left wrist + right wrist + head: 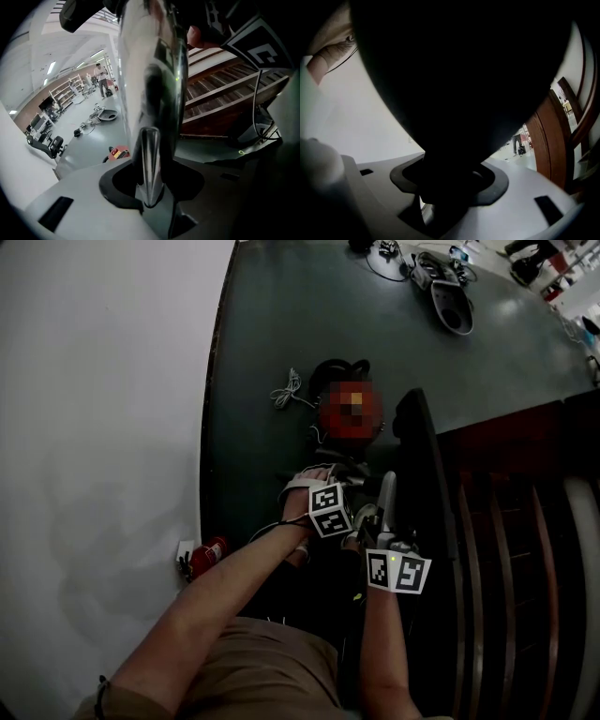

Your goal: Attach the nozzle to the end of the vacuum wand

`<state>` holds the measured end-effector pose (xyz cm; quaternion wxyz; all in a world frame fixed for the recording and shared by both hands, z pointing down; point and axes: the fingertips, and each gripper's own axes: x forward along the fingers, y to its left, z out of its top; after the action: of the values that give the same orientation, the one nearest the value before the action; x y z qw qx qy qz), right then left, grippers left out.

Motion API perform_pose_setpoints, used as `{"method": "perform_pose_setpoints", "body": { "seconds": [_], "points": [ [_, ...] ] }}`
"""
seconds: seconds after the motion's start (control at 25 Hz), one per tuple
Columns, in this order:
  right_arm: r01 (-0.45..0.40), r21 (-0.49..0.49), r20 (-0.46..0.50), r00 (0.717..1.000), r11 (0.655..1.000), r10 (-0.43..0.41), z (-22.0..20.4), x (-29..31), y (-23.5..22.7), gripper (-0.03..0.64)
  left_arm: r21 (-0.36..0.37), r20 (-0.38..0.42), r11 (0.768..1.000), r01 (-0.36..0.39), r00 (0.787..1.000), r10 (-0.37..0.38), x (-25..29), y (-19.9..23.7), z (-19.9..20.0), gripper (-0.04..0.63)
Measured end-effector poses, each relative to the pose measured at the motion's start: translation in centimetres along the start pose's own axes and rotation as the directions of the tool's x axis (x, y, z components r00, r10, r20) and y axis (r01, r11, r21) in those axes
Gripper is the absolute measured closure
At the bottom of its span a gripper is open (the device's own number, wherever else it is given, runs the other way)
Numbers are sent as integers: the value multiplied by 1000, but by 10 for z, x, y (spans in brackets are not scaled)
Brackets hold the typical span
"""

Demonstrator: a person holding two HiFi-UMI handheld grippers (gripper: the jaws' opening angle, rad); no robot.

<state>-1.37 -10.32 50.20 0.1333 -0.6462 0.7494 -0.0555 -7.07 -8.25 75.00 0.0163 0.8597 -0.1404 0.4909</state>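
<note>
The shiny metal vacuum wand [151, 93] runs straight up between the jaws of my left gripper [150, 190], which is shut on it. A large black nozzle [459, 70] fills the right gripper view, and my right gripper [446, 187] is shut on its narrow lower end. In the head view both marker cubes sit close together at the centre, the left gripper [330, 512] just left of the right gripper [396, 566]. The silver wand [386, 498] shows between them, and the black nozzle [422, 460] rises beyond. Where wand and nozzle meet is hidden.
The red vacuum body [349, 407] lies on the dark floor ahead, beside a loose white cord [288, 390]. A white wall [103, 427] stands at the left with a red extinguisher [208, 554] at its foot. Dark wooden slats [506, 596] run along the right. More gear [448, 292] lies far off.
</note>
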Motion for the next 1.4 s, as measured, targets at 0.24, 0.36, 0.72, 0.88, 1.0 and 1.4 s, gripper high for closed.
{"method": "perform_pose_setpoints", "body": {
  "seconds": [0.24, 0.36, 0.72, 0.88, 1.0, 1.4],
  "points": [
    [-26, -8, -45, 999, 1000, 25, -3, 10, 7, 365, 64, -28, 998, -13, 1000, 14, 0, 1, -5, 453],
    [18, 0, -89, 996, 1000, -17, -6, 16, 7, 365, 86, -43, 996, -33, 998, 37, 0, 3, -7, 453],
    [144, -22, -118, 982, 989, -145, -7, 13, -4, 365, 90, -12, 989, -121, 992, 122, -1, -5, -1, 457],
    [77, -36, -45, 996, 996, -78, -3, -1, 11, 365, 120, -15, 988, -99, 995, 101, 2, -10, -9, 465],
    [0, -24, 2, 1000, 1000, 0, 0, -6, 23, 365, 119, -23, 989, -87, 996, 90, -1, -6, -12, 468],
    [-103, -55, 6, 995, 993, 104, 11, 3, 38, 365, 137, -54, 985, -104, 992, 112, 1, 4, -14, 469]
  ]
}}
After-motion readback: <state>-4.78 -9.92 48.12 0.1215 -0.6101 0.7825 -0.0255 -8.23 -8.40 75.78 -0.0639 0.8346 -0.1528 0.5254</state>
